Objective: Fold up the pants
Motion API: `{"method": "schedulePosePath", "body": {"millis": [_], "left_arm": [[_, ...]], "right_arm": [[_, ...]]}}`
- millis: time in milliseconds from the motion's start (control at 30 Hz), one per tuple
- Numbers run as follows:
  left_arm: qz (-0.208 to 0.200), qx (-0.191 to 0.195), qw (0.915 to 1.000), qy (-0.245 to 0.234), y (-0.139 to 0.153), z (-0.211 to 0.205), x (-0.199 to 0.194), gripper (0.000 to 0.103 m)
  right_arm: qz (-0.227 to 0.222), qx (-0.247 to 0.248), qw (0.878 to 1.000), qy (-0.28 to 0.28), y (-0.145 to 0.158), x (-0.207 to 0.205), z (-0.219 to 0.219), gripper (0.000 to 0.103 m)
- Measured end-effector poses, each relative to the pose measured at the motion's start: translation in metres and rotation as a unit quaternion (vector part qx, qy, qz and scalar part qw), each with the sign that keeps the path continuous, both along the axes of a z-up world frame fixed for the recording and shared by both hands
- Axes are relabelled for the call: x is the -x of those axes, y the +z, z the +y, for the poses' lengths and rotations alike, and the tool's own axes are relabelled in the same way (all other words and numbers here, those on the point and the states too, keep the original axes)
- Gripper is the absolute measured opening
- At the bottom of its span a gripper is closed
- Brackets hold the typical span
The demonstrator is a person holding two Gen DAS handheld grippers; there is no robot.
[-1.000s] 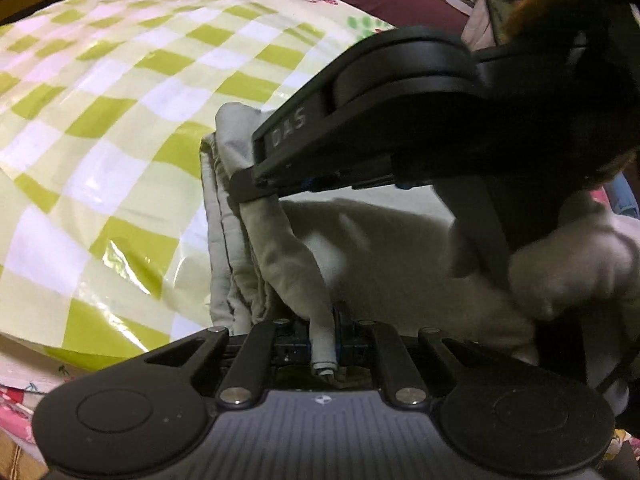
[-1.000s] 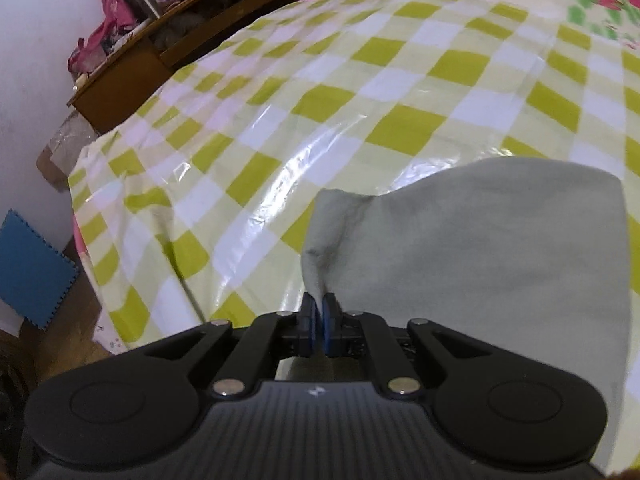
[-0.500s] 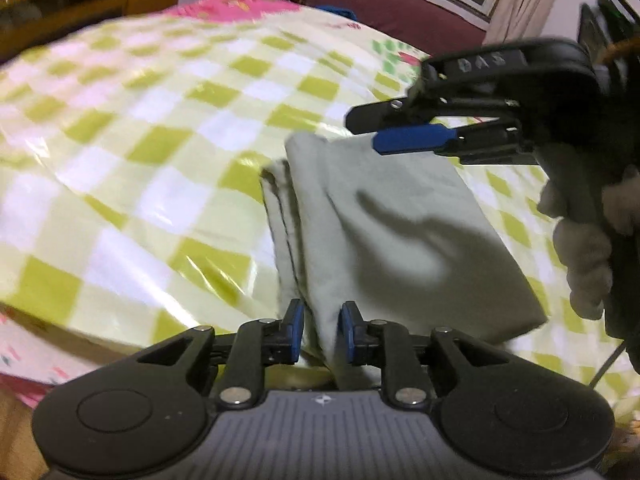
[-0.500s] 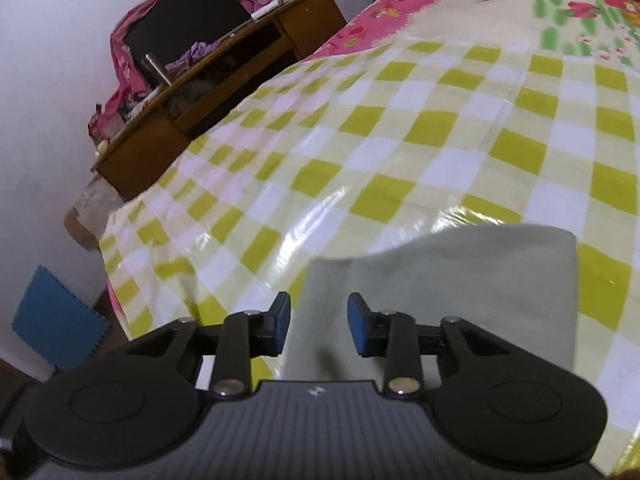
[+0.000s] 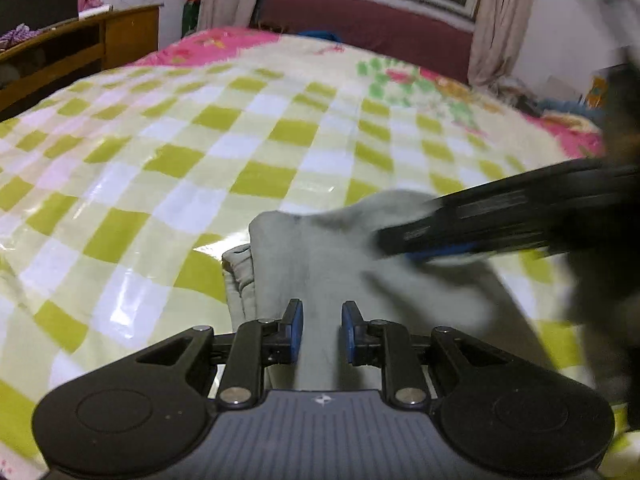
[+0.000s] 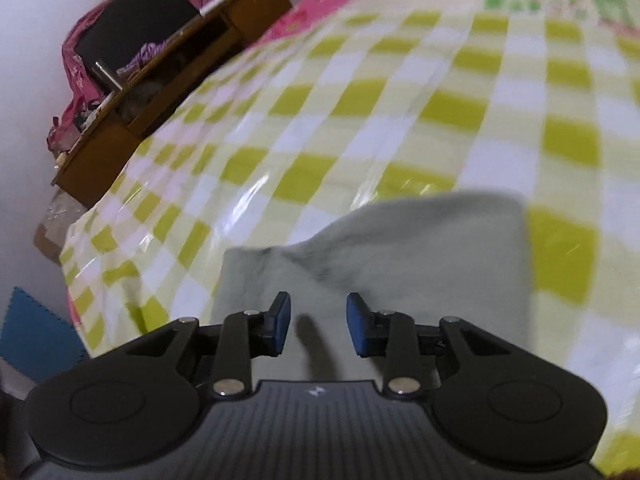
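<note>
Lying folded: one grey pants [image 5: 320, 264] on checked sheet [image 5: 168, 160]; two grippers apart.

Both the left hand-held gripper [image 5: 321, 330] and right hand-held gripper [image 6: 318, 324] have released the pants [image 5: 320, 256] and lifted

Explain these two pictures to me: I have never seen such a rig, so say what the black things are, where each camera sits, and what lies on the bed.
There is no robot here. A person holds a hand tool in each hand, each ending in a two-finger claw with blue pads. A camera on each tool looks forward along its fingers, so each picture shows its own claw at the bottom: the left claw in one, the right claw in the other. The blurred dark bar on the right of the left view is the other tool. On the bed's checked cover lie grey pants, folded into a flat stack. Both claws are open above the pants and hold nothing.
</note>
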State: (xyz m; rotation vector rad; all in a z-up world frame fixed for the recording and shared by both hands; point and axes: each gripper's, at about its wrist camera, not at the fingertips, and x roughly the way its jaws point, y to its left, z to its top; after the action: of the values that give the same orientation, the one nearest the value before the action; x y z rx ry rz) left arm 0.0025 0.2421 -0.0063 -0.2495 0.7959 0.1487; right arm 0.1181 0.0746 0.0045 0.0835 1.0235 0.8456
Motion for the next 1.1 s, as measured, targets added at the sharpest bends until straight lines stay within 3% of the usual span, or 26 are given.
{"method": "schedulePosePath", "body": {"millis": [133, 267, 533, 633, 833, 933, 1100], "left_arm": [[0.027, -0.029, 0.9992, 0.010, -0.007, 0.005, -0.002, 0.036], [0.037, -0.066, 0.9967, 0.029, -0.009, 0.009, -0.003, 0.051], [0.040, -0.061, 0.9970, 0.026, -0.004, 0.007, 0.000, 0.053], [0.053, -0.055, 0.9968, 0.024, -0.013, 0.007, 0.001, 0.056], [0.052, -0.038, 0.9975, 0.027, -0.003, 0.014, 0.012, 0.059], [0.076, -0.019, 0.9967, 0.024, -0.011, 0.016, 0.009, 0.065], [0.084, -0.021, 0.9960, 0.022, -0.021, 0.007, 0.005, 0.083]], "right_arm": [[-0.020, 0.005, 0.999, -0.035, 0.001, -0.008, -0.039, 0.041], [0.008, 0.005, 0.998, -0.061, -0.019, -0.020, -0.063, 0.041], [0.058, -0.042, 0.993, -0.089, -0.033, -0.020, -0.101, 0.051], [0.078, -0.046, 0.993, -0.081, -0.044, -0.015, -0.107, 0.050], [0.090, -0.085, 0.991, -0.054, -0.045, -0.009, -0.103, 0.055], [0.092, -0.086, 0.991, -0.045, -0.049, -0.006, -0.093, 0.055], [0.108, -0.102, 0.988, -0.033, -0.056, -0.004, -0.080, 0.055]]}}
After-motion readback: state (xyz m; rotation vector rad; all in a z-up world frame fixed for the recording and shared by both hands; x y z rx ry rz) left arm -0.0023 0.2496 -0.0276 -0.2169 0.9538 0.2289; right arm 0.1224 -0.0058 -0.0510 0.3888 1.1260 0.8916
